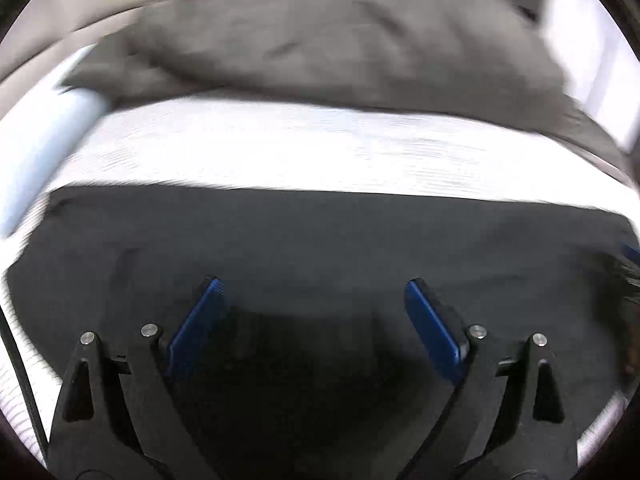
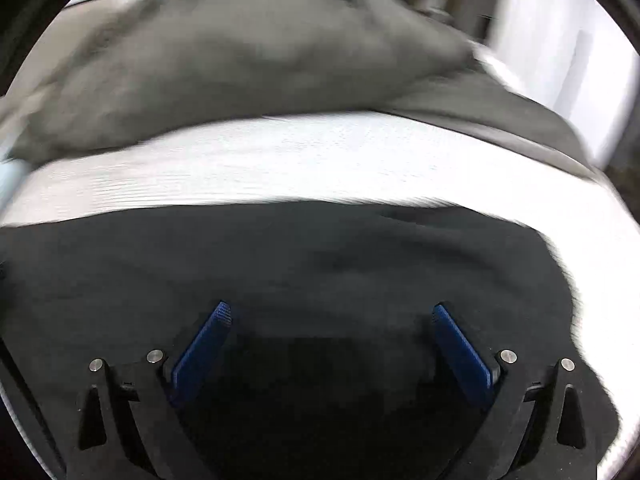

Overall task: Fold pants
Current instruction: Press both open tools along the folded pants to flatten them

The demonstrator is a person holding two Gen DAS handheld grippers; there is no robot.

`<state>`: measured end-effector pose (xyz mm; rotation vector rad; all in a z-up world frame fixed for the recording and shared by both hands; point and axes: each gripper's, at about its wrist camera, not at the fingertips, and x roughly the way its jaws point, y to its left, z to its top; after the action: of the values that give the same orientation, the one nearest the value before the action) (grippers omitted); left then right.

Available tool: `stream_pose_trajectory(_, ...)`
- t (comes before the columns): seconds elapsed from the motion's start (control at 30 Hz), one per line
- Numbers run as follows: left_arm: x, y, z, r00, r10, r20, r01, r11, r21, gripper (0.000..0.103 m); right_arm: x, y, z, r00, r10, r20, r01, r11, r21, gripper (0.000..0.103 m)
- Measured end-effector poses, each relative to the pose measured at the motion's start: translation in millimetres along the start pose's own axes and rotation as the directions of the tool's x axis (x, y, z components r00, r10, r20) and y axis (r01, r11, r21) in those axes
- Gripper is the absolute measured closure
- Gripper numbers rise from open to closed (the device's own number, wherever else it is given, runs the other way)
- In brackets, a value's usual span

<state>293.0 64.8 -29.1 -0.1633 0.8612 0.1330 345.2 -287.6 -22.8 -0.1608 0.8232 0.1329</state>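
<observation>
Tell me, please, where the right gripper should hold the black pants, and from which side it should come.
Probably the far edge of the black pants, from above: it lies free on the white sheet, so the open right gripper could pinch it there.

A bedroom at home, it is looking like: a white ribbed sheet (image 1: 304, 148) is covering a bed, a grey duvet (image 2: 240, 60) lying bunched behind.

Motion blur, blown-out whites, fisheye vignetting

Matt dark cloth pants (image 1: 320, 240); ribbed white bedsheet (image 1: 280, 148); textured blue fingertips (image 2: 222, 314); soft grey duvet (image 2: 240, 60).
</observation>
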Motion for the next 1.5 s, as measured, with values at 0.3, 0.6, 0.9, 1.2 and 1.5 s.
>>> stream_pose_trajectory(0.3, 67, -26, 10, 0.988, 0.014, -0.155, -0.009, 0.999, 0.037, 0.011, 45, 116, 3, 0.987, 0.104, -0.126, -0.132, 0.961, -0.243, 0.001)
stream_pose_trajectory(0.6, 61, 69, 18, 0.996, 0.030, -0.089, -0.043, 0.988, -0.148, 0.013, 52, -13, 15, 0.993, -0.080, -0.091, 0.079, 0.997, -0.012, 0.001)
stream_pose_trajectory(0.9, 26, 71, 5, 0.994, 0.096, -0.054, -0.105, 0.971, -0.214, 0.013, 31, -67, 14, 0.965, -0.257, -0.056, 0.262, 0.955, 0.141, 0.001)
stream_pose_trajectory(1.2, 13, -50, -38, 0.994, -0.027, -0.105, 0.041, 0.991, 0.127, 0.010, -5, 74, -15, 0.988, 0.147, -0.039, -0.152, 0.967, -0.204, 0.001)
stream_pose_trajectory(1.5, 10, -2, -45, 0.994, 0.000, -0.108, 0.002, 1.000, 0.015, 0.007, -23, 16, -56, 0.991, 0.013, -0.136, -0.041, 0.978, -0.207, 0.001)
